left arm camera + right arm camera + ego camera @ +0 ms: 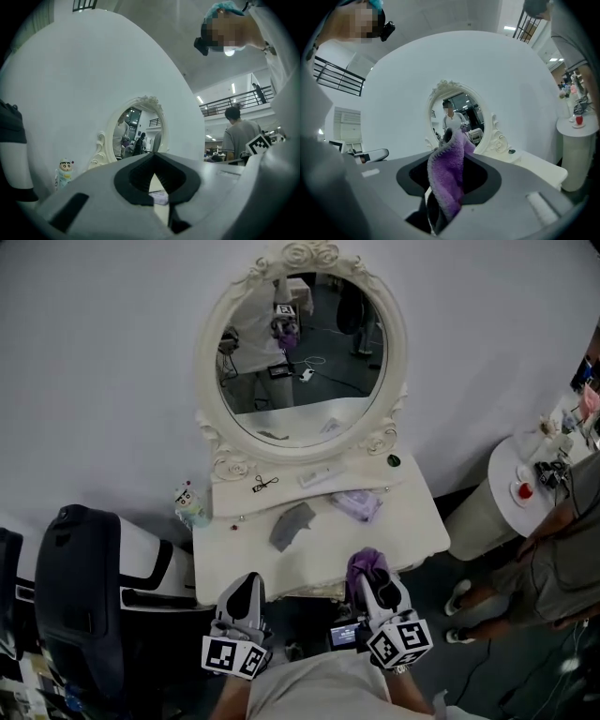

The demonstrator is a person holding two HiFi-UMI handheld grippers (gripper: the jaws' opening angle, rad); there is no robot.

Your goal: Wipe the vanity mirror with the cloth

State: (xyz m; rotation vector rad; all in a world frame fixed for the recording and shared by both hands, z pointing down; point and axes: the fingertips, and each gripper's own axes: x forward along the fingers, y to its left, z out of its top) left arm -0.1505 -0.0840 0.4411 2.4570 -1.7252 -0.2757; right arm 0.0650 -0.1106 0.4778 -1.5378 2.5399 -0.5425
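Observation:
The oval vanity mirror [300,357] in its ornate white frame stands at the back of the white vanity table [412,521]. It also shows ahead in the left gripper view as the mirror [136,129] and in the right gripper view as the mirror [457,117]. My right gripper [372,570] hovers at the table's front edge, shut on a fluffy purple cloth [366,563]. That cloth [447,173] sticks up between the jaws of the right gripper [445,192]. My left gripper [246,582] is beside it at the front edge, jaws together and empty, as the left gripper [156,180] shows close up.
On the table lie a grey cloth [292,524], a lavender pouch [356,504], an eyelash curler [265,484] and a small figurine [190,502]. A black chair [80,596] stands at left. A round side table [511,493] and a person [562,549] are at right.

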